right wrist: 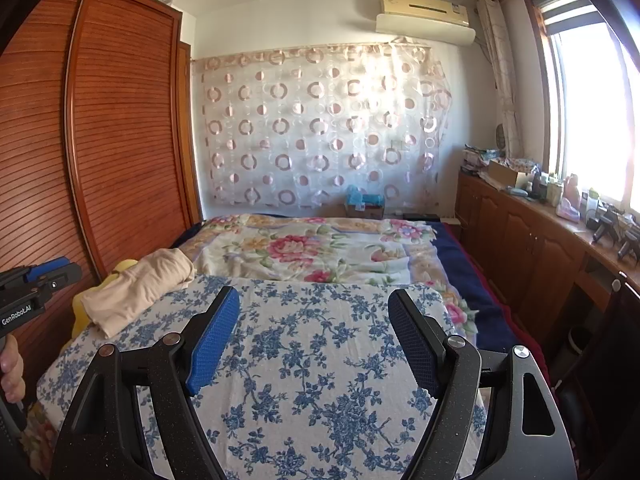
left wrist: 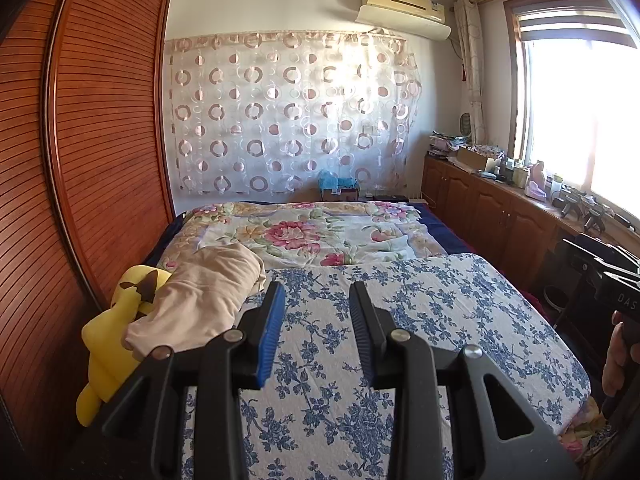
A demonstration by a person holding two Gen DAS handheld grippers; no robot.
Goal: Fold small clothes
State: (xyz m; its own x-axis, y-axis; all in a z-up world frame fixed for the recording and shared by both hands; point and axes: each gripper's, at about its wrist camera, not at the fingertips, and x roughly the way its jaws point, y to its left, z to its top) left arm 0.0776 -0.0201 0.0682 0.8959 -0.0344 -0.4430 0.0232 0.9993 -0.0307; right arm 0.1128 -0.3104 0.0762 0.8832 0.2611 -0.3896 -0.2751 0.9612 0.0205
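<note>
A beige garment (left wrist: 200, 300) lies bunched at the left edge of the blue-flowered cloth (left wrist: 440, 312), partly on a yellow plush toy (left wrist: 108, 332). In the right wrist view the beige garment (right wrist: 140, 288) sits at the far left of the blue-flowered cloth (right wrist: 320, 340). My left gripper (left wrist: 318, 300) hovers over the cloth just right of the garment, its jaws a little apart with nothing between them. My right gripper (right wrist: 314, 312) hangs over the middle of the cloth, wide open and empty. Each gripper shows at the edge of the other's view, held by a hand (right wrist: 12, 368).
A louvred wooden wardrobe (left wrist: 92, 152) stands close along the left of the bed. A pink-flowered quilt (left wrist: 312, 232) covers the far half. Low wooden cabinets (left wrist: 492, 208) with clutter on top run under the window at the right. A patterned sheer curtain (left wrist: 288, 116) hangs on the back wall.
</note>
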